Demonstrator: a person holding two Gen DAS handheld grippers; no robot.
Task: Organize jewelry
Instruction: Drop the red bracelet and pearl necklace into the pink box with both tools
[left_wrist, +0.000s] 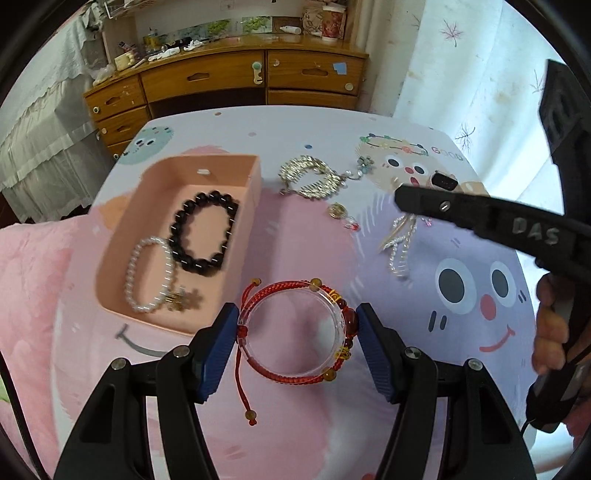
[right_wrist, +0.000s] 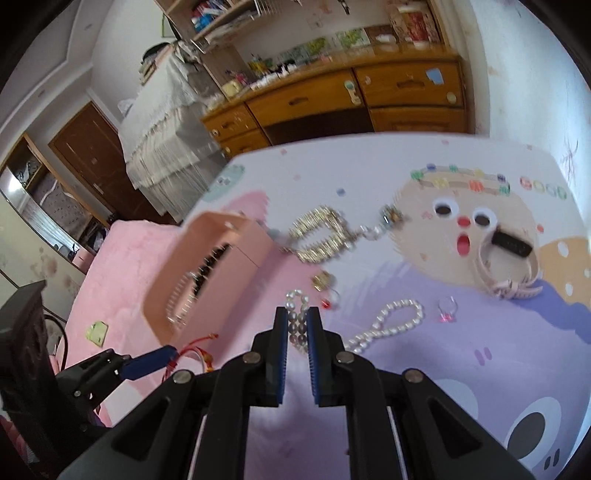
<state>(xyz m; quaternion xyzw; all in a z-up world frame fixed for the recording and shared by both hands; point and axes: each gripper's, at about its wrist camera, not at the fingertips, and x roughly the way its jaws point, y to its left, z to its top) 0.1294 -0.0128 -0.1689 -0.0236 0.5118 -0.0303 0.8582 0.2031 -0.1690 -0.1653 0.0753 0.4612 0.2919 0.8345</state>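
Note:
My left gripper (left_wrist: 297, 328) is shut on a red braided bracelet on a clear ring (left_wrist: 295, 328), held above the table just right of the pink box (left_wrist: 236, 184). The box holds a black bead bracelet (left_wrist: 203, 232) and a white pearl bracelet (left_wrist: 147, 273). My right gripper (right_wrist: 297, 325) is shut on a pearl strand (right_wrist: 297, 317) whose loose end (right_wrist: 395, 321) trails to the right. In the left wrist view the right gripper's finger (left_wrist: 461, 210) reaches in from the right above the pearl strand (left_wrist: 400, 243). The pink box (right_wrist: 236, 240) shows blurred in the right wrist view.
On the cartoon-print tablecloth (left_wrist: 461, 295) lie a gold hair comb (left_wrist: 310, 177), a small gold charm (left_wrist: 338, 210), a pink ring (right_wrist: 447, 310) and a watch with a black face (right_wrist: 511, 245). A wooden dresser (left_wrist: 236, 81) stands behind the table.

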